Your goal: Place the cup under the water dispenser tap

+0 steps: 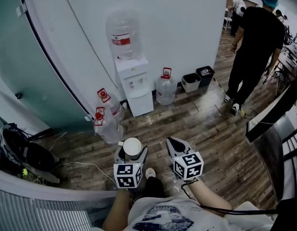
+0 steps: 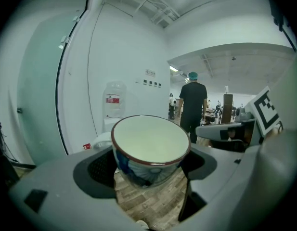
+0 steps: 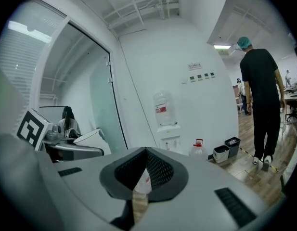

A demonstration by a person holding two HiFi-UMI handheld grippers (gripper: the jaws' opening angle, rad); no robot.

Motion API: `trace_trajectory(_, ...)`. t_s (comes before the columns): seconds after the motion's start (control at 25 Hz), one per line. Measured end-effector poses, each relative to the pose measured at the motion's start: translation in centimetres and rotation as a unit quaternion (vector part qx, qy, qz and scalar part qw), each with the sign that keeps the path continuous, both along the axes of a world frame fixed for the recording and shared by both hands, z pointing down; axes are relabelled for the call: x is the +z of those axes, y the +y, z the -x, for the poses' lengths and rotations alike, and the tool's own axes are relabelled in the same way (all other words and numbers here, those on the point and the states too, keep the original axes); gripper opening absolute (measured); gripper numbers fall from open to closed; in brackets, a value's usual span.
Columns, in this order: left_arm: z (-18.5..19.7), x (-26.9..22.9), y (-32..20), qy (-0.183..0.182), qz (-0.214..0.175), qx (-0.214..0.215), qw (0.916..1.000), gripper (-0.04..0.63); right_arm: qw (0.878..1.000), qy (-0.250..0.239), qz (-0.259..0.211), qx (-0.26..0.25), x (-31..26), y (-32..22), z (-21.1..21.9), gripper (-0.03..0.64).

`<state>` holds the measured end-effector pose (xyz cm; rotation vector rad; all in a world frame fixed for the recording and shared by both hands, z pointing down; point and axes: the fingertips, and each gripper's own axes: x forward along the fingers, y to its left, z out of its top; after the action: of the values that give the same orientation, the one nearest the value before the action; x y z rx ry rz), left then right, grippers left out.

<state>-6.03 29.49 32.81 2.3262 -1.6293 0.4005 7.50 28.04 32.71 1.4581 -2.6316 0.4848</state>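
The small ceramic cup [image 2: 150, 146], white inside with a red-brown rim and a blue pattern on its outer wall, sits between the jaws of the left gripper [image 2: 149, 171]. The dark ribbed pads [image 2: 97, 170] press on its left and right sides just below the rim, and the cup stands upright with its mouth facing up and looks empty.

It is probably light and stiff, but its glaze likely makes it slippery and it would break if dropped on the wood-plank floor [image 1: 211, 129]. The wall narrows towards the foot, so a hold on the wider upper body, as here, seems safest. A steady, moderate squeeze should keep the cup from sliding down between the pads.

The right gripper [image 3: 144, 170] is empty, its jaws brought together with only a thin slit between them. It hangs just to the right of the left gripper.

The white floor-standing water dispenser [image 1: 135, 83], topped by a clear upturned bottle [image 1: 123, 35], stands against the far wall, well apart from the cup and a little left of centre. Its tap is too small to make out clearly. A spare clear water bottle with a red cap [image 1: 166, 88] stands just right of the dispenser.
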Motion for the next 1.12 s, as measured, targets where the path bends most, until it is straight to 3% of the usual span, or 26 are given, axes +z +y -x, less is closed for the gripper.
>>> trace_trajectory(0.52, 5.2, 1.1, -16.4, 0.007, 0.021, 0.013, 0.9997, 0.434, 1.000, 0.014, 0.026, 0.000, 1.1, -15.8, 5.9, 0.020)
trace_trajectory(1.12, 9.4, 2.0, -30.2, 0.014, 0.031, 0.033, 0.9989, 0.434, 0.999, 0.021, 0.031, 0.016, 1.0, -29.2, 10.5, 0.020)
